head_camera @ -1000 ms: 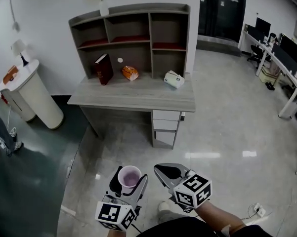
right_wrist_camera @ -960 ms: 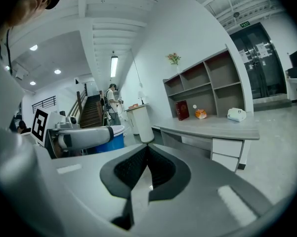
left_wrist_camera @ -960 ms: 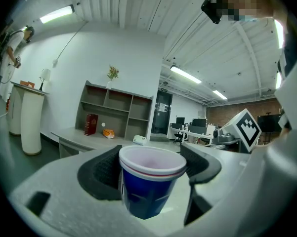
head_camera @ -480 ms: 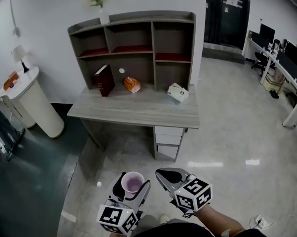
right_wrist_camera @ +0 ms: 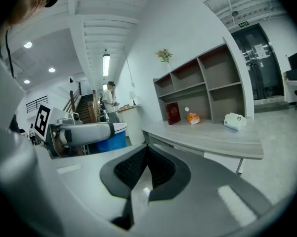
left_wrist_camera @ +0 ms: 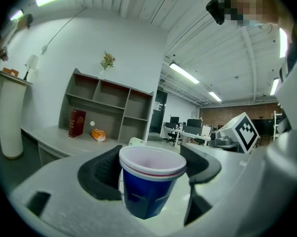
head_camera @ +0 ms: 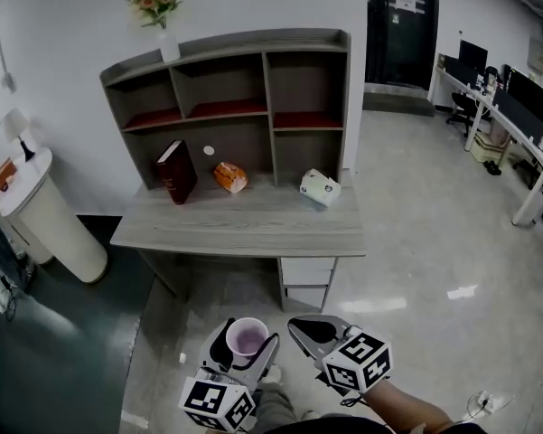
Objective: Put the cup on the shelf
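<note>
Head view: left claw [head_camera: 246, 341] holds the cup [head_camera: 248, 339] upright over the floor [head_camera: 416, 242], well apart from table [head_camera: 244, 229] and shelf [head_camera: 226, 57]; right claw [head_camera: 313, 331] just beside it. Left gripper view: jaws clamp the cup's sides. Right gripper view: jaws closed together, empty.

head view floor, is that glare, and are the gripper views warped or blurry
Head view: yes, bright glare patches on the glossy floor; the shelf edges bow slightly. Left gripper view: heavy fisheye, dark corners, cup fairly sharp. Right gripper view: same fisheye, the desk edge curves.
</note>
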{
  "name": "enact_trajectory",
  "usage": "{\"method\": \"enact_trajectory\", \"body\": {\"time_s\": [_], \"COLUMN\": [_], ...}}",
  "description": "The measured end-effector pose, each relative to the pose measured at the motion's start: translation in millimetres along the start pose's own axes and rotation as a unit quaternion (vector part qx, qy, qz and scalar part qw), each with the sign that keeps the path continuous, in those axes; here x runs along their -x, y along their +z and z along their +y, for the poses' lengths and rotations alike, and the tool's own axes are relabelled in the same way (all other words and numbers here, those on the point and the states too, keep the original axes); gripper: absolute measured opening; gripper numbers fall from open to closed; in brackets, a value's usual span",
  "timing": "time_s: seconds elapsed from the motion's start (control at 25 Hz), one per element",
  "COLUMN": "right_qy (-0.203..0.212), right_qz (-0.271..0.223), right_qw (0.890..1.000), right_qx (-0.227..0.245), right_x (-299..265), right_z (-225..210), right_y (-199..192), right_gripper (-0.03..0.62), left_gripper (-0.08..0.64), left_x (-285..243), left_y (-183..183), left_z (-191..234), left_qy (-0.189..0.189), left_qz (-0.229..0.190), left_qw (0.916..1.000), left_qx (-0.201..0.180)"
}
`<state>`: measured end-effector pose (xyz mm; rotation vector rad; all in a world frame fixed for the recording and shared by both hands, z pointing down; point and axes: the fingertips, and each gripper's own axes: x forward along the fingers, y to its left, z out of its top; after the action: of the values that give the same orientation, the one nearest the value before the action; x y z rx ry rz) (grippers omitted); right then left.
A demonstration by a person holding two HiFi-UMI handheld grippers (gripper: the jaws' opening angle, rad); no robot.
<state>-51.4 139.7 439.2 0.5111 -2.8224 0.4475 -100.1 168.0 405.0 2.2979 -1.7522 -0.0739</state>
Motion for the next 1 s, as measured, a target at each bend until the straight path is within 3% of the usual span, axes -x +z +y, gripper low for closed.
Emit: {"method": "enact_trajectory", "body": {"time_s": [1.0], "right_qy": [-0.093], "right_qz": [-0.017], "right_qw": [0.995], "right_qx": [-0.029], "right_x": [-171], "right_z": [-114], "right_y": [93], "right_gripper": [-0.003], "left_gripper": [0.360], "left_x": [-149], "left_y": [65], "left_z": [170], "left_qy": [-0.105], "left_qz": [0.034], "left_qw": [0.9936], "left_qx": [-0.021]}}
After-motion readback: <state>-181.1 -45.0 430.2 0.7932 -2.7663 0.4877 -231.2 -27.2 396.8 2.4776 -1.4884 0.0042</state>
